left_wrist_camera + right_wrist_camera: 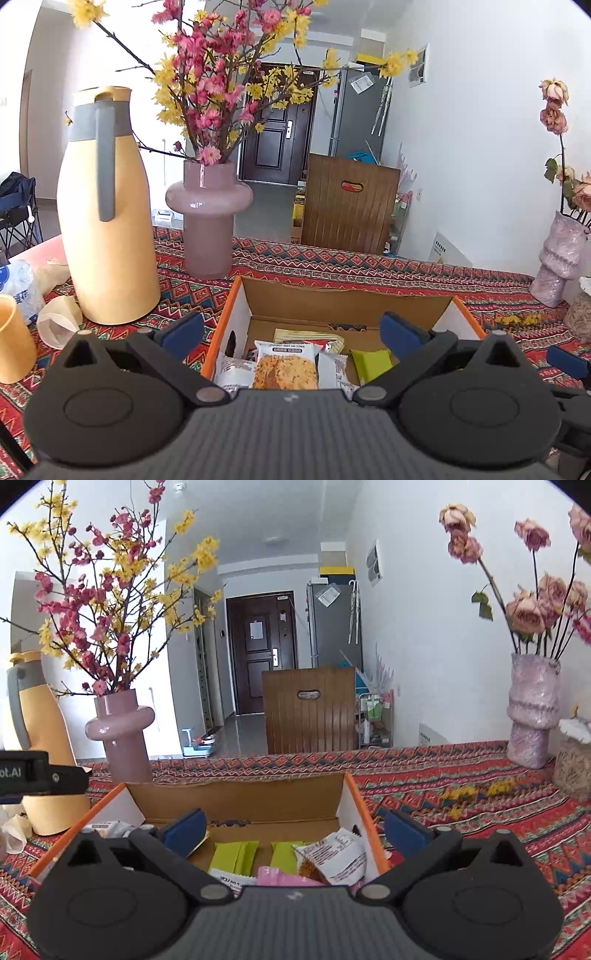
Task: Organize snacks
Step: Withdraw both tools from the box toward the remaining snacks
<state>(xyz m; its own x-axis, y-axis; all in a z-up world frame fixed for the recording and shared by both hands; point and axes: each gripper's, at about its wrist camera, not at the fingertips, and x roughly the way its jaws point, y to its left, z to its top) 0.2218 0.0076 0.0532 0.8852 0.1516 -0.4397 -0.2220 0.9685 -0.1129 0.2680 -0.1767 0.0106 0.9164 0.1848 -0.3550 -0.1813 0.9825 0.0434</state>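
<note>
**Mia:** So, what is the biggest thing you can see?

**Ben:** It is the worktop with the red patterned cloth (pixel 332 266). It goes from one side to the other.

**Mia:** What comes next?

**Ben:** The tall yellow jug with the grey handle (pixel 107 206). It stands on the cloth, to the left. Just beside it is the pink glass vase with pink and yellow flower branches (pixel 208 218). Far off on the right stands a bumpy pale pink vase with dried roses (pixel 532 709).

**Mia:** And the snacks?

**Ben:** They are in the open cardboard box with the orange rim (pixel 347 299). The box sits on the cloth, in front of the pink glass vase. Inside I see a white packet with a golden cookie picture (pixel 286 367) near the front. Beside it lies a small lime green packet (pixel 371 363). Behind the cookie packet is a striped yellowish packet (pixel 306 336), lying flat. From the other camera I see two green packets side by side (pixel 258 854), a crinkled white packet with print (pixel 336 856) leaning on the right wall, and a pink wrapper (pixel 284 878) at the front.

**Mia:** What about the tools?

**Ben:** The left tool (pixel 293 330) has its blue pads wide apart. It hangs over the box and holds nothing. The right tool (pixel 295 829) is the same, wide apart and with nothing in it, over the right half of the box.

**Mia:** Anything little?

**Ben:** A yellow cup (pixel 13 339) at the left edge, near the jug.
</note>
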